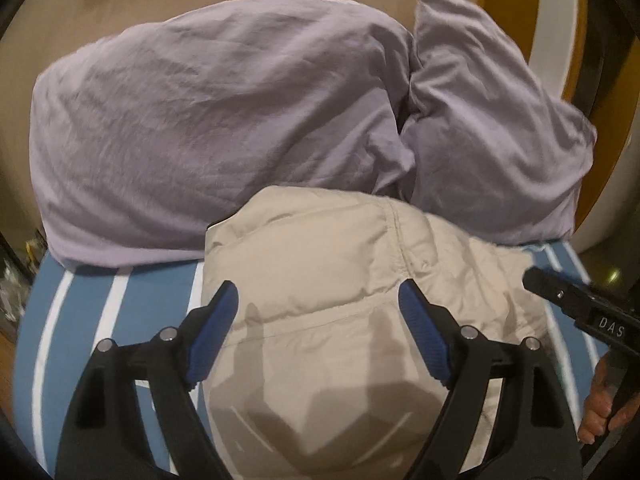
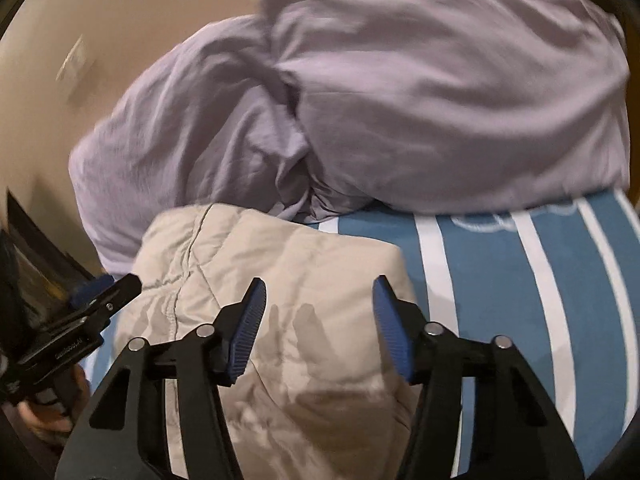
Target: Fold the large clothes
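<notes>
In the left wrist view, the left hand-held gripper (image 1: 316,292) stands wide and empty above the folded beige jacket (image 1: 320,264), which lies on the striped bed (image 1: 100,304) (lilac pillows (image 1: 208,120) at 12 o'clock). In the right wrist view, the right hand-held gripper (image 2: 320,292) is half-wide and empty over the jacket (image 2: 280,264).
</notes>
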`<state>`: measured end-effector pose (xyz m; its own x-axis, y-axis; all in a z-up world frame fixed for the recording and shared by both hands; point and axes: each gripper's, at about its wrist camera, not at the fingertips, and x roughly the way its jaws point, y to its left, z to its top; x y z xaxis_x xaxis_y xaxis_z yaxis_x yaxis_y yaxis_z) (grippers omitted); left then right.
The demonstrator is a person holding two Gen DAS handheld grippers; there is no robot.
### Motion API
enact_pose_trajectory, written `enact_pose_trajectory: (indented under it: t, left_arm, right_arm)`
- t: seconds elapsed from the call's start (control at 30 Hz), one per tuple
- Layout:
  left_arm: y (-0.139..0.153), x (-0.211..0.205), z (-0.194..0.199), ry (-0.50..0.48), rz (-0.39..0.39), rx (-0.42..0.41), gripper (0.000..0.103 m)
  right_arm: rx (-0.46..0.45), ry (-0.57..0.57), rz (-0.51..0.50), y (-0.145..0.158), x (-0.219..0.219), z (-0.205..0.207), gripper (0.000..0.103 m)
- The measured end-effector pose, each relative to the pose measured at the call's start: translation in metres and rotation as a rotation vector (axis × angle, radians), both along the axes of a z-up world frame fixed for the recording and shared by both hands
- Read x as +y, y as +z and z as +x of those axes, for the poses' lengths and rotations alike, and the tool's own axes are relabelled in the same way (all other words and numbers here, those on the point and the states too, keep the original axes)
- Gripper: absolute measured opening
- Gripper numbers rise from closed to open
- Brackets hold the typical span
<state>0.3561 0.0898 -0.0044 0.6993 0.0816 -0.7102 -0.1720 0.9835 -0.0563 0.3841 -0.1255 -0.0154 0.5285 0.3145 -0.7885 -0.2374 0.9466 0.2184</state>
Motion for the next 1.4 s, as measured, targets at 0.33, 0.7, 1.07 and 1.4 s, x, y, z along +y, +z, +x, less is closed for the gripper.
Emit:
enact_pose_trajectory:
  t: [0.33, 0.7, 1.07, 1.4]
  left_arm:
    - [-0.03, 0.001, 0.002, -0.012, 0.018, 0.019, 0.089]
    - [-0.047, 0.005, 0.006, -0.016, -0.005, -0.004, 0.096]
    - [-0.061, 0.003, 0.015, -0.009, -0.005, -0.014, 0.1]
    - [-0.047, 0.009, 0.001, 0.03, -0.024, 0.018, 0.101]
  right_arm:
    - [-0.049, 0.008, -0.088, -0.037, 0.013, -0.01, 0.05]
    - [-0.051, -0.013, -0.073, -0.059, 0.014, -0.01, 0.051]
    - [-0.047, -0.017, -0.061, -0.073, 0.015, -0.004, 0.052]
    - [0.033, -0.037, -0.091, -0.051, 0.008, -0.013, 0.082]
